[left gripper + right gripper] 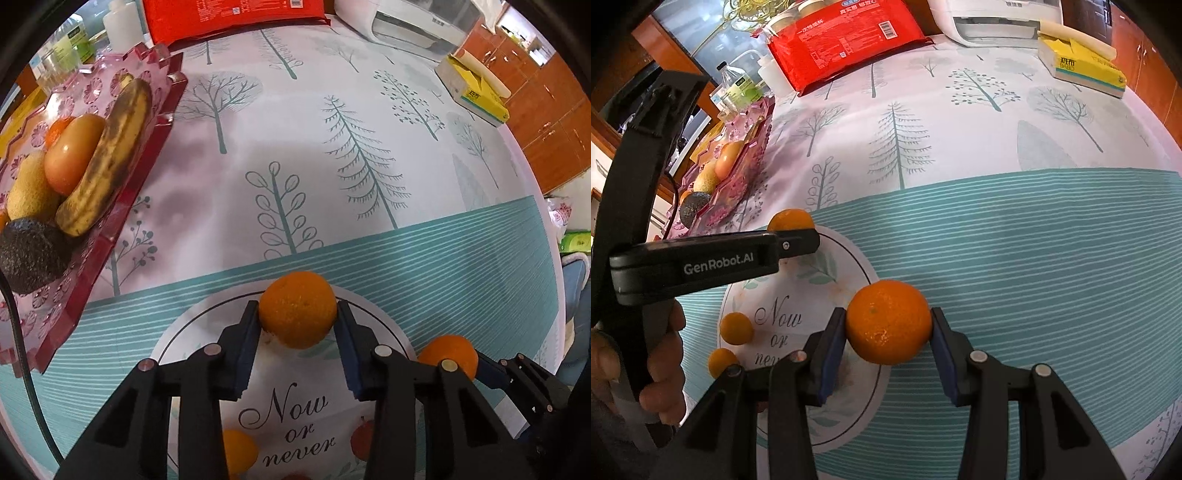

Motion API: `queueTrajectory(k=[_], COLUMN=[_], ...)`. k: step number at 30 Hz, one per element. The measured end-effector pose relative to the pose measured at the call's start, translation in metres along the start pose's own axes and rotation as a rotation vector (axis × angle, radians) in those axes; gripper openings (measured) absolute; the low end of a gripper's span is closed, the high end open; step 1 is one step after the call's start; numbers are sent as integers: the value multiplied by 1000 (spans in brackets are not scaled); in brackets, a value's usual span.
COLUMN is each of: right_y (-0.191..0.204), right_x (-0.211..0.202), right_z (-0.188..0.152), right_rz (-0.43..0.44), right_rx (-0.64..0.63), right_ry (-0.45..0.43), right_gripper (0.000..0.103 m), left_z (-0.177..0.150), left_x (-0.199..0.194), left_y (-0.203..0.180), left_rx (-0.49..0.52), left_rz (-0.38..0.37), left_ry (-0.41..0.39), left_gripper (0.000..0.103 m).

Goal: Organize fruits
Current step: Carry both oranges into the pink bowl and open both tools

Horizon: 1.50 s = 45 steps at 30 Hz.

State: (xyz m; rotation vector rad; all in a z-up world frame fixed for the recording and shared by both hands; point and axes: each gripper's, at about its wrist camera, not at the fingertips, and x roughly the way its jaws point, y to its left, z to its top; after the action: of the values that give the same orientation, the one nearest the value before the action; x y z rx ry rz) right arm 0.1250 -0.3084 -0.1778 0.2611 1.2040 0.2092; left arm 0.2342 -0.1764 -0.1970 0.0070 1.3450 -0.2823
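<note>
My left gripper has its blue-padded fingers pressed against the sides of a dimpled, round orange, which sits on the printed circle of the tablecloth just above the script lettering. My right gripper is clamped the same way on a second orange, its pads snug on both flanks; this fruit lies at the circle's edge, over the teal stripes. From the right wrist view I see the left gripper's matte black plastic body from the side and the person's hand wrapped round its handle. Two smaller oranges lie loose on the cloth beside the lettering.

Further out to the left stands a pink, translucent fruit tray with a scalloped, faceted rim. In it lie a brown-spotted banana, a glossy tomato-coloured fruit, a rough yellowish fruit and a dark, pebbly avocado. At the far side are a shiny red plastic packet and a yellow tissue box.
</note>
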Motion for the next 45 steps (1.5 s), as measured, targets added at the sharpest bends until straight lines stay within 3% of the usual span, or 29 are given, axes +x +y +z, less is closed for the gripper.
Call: queueTrajectory(k=[11, 23, 36, 45], right_y=[19, 78, 178, 229], right_x=[-22, -59, -115, -147], right_z=[0, -9, 2, 40], right_rz=[5, 24, 87, 50], right_rx=[-24, -57, -120, -111], right_ry=[-39, -118, -269, -381], right_gripper=[45, 45, 45, 45], left_z=[-18, -57, -64, -43], left_x=[-49, -122, -242, -296], left_y=[8, 55, 131, 162], left_rx=[37, 52, 84, 120], left_rz=[2, 63, 175, 208], left_ry=[-51, -95, -290, -395], left_gripper=[38, 39, 39, 39])
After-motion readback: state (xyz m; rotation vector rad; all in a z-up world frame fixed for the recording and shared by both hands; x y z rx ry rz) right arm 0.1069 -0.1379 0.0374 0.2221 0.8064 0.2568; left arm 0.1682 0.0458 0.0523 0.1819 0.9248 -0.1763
